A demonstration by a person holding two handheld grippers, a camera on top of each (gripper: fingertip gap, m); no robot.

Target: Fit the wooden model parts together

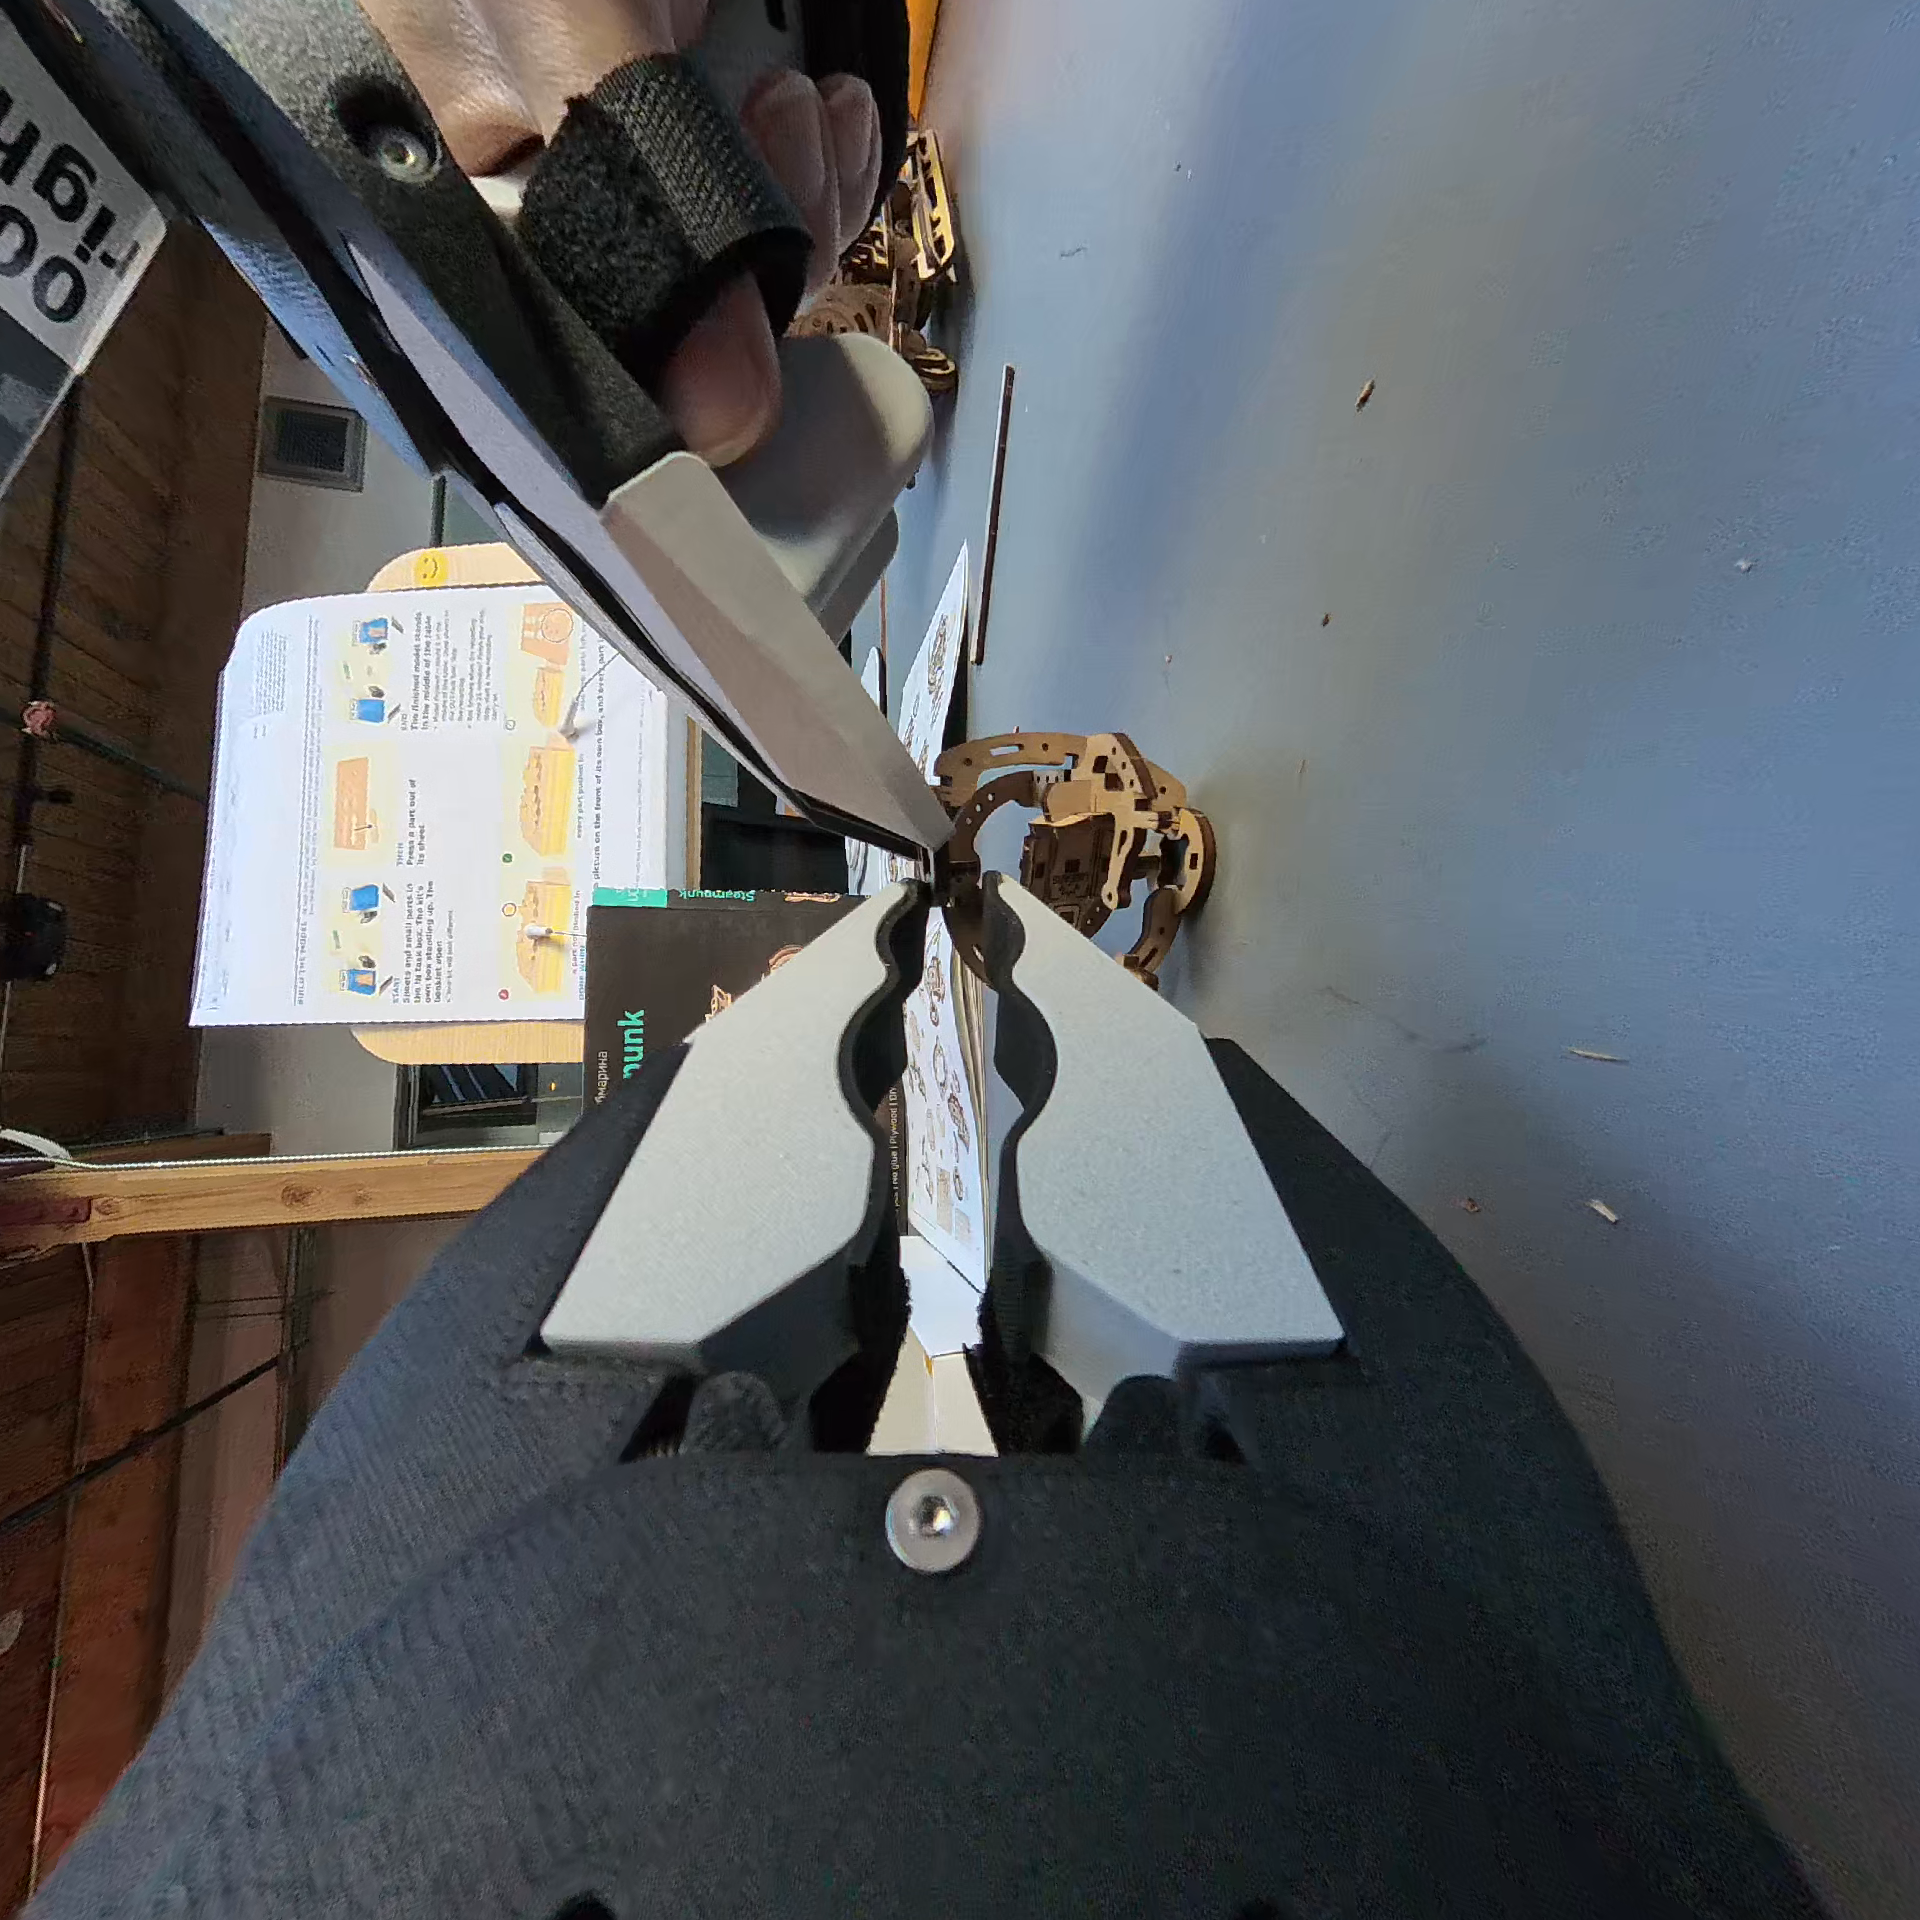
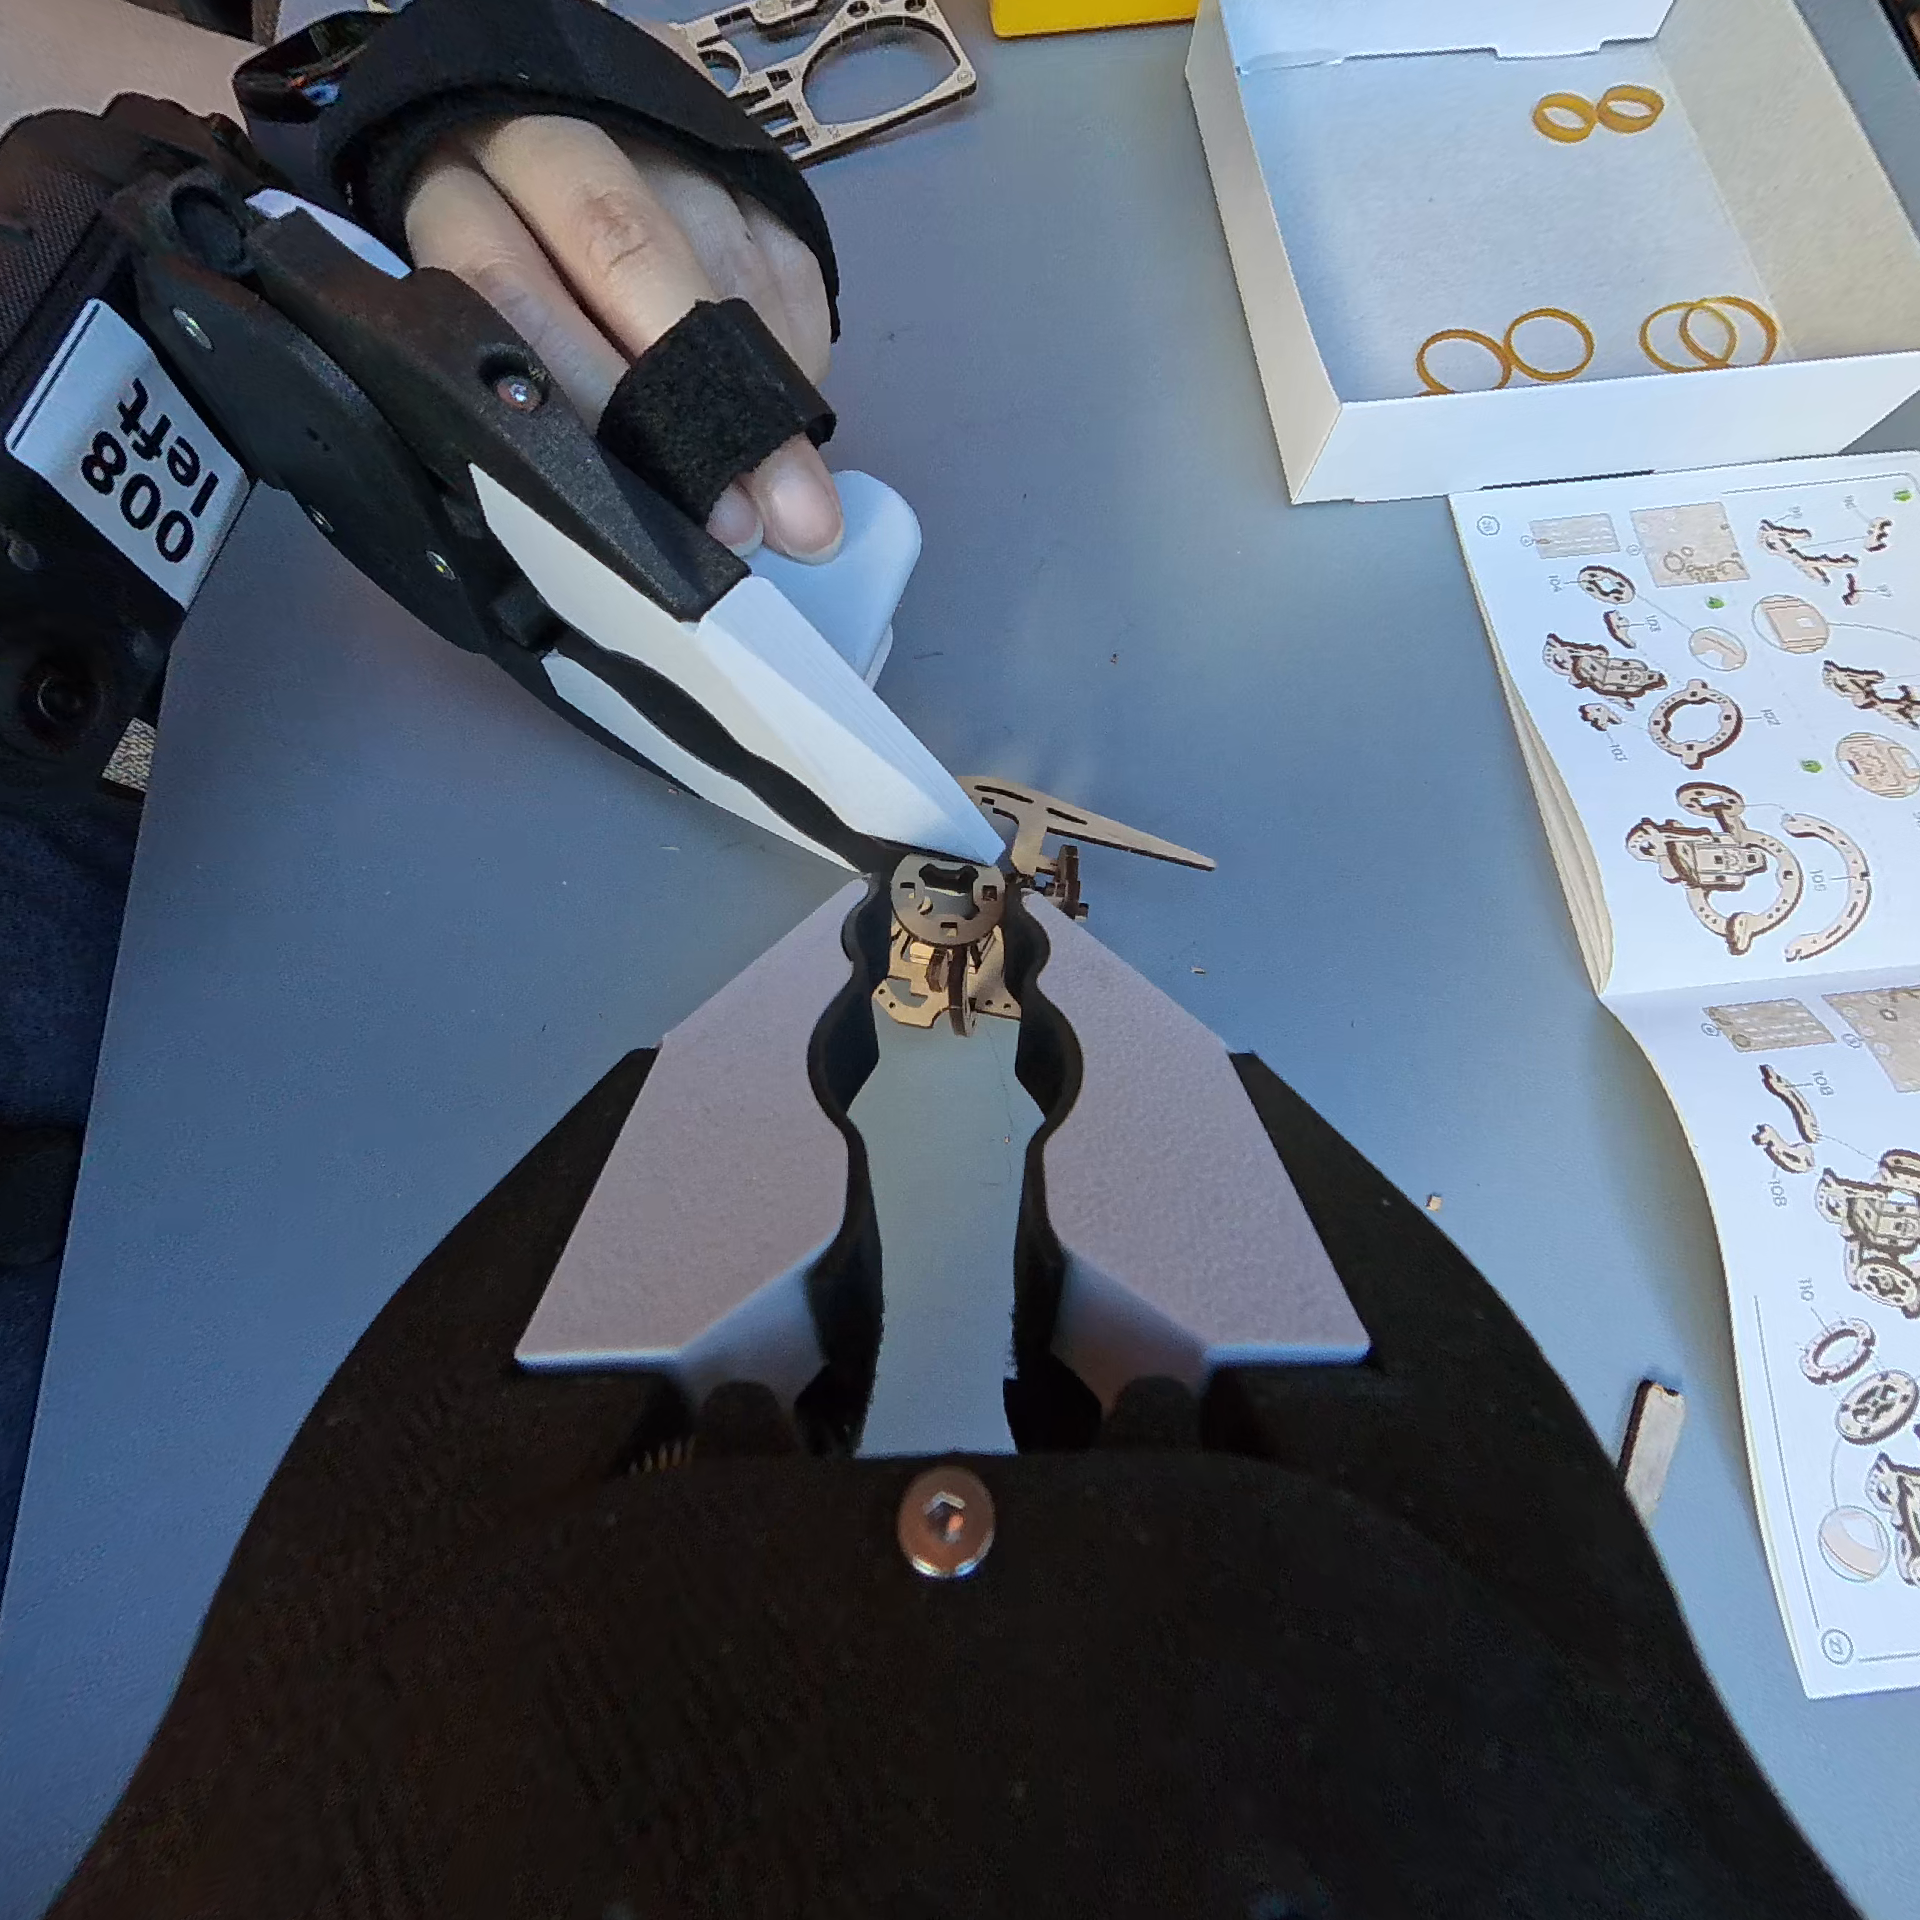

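Observation:
A small wooden model (image 1: 1091,842) stands on the blue-grey table (image 1: 1507,623). It has a round ring piece at its top, which shows as a disc (image 2: 945,902) in the right wrist view. My left gripper (image 1: 956,885) is shut on the ring's edge. It enters the right wrist view (image 2: 987,847) from the upper left. My right gripper (image 2: 951,896) has its fingers closed on either side of the disc, with the model's body (image 2: 935,987) below. Its tip touches the ring in the left wrist view (image 1: 930,847). A flat wooden arm (image 2: 1122,836) sticks out to the right.
A white box (image 2: 1558,447) with yellow rubber rings (image 2: 1548,343) sits at the far right. An open instruction booklet (image 2: 1714,935) lies to the right. An emptied wooden part sheet (image 2: 831,73) lies at the back. A propped instruction sheet (image 1: 436,800) and a dark box (image 1: 707,966) stand beyond. The tips of both grippers are at nearly the same place.

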